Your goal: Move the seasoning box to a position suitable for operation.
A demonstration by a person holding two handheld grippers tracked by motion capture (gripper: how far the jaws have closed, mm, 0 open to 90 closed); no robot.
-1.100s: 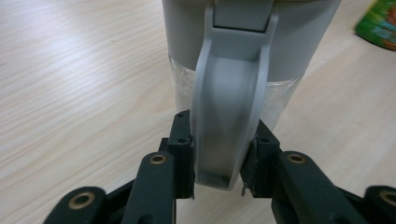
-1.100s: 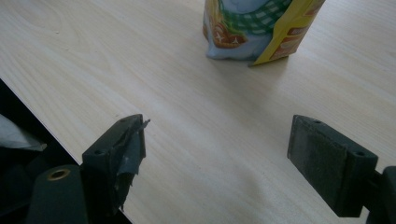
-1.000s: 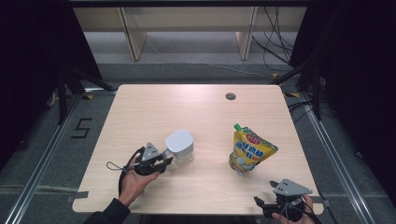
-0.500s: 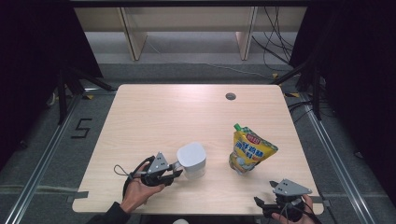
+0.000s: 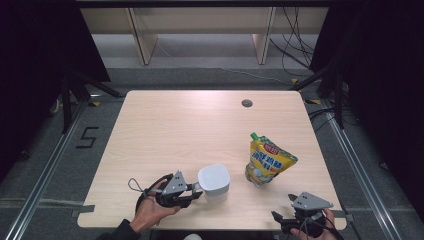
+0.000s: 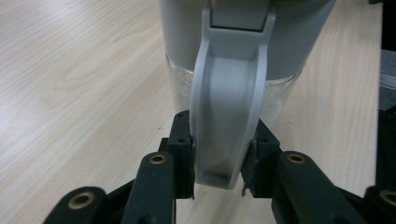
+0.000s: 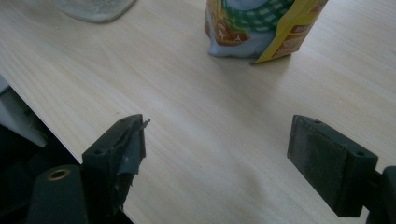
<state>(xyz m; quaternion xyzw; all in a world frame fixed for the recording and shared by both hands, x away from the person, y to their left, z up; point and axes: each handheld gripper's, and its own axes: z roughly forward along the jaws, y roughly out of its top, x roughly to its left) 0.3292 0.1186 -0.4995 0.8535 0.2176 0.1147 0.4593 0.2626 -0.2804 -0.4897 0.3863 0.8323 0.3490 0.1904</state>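
Observation:
A white lidded jug (image 5: 214,181) with a clear lower body stands near the table's front edge, left of a yellow spouted pouch (image 5: 267,162) that stands upright. My left gripper (image 5: 196,189) comes at the jug from the left and is shut on its grey handle (image 6: 229,107), pads pressed on both sides, midway between them (image 6: 217,163). My right gripper (image 5: 284,209) sits at the front right edge, open, nothing between its jaws (image 7: 217,144). The right gripper view has the pouch (image 7: 257,28) ahead and the jug's clear base (image 7: 93,7) at upper left.
The wooden table (image 5: 190,125) has a round cable hole (image 5: 246,103) near its back edge. Metal frame rails and cables run along the floor on both sides. The table's front edge lies just under the right gripper.
The left gripper has carried the jug to the right and toward the front edge, closer to the pouch. The right gripper has stayed in place.

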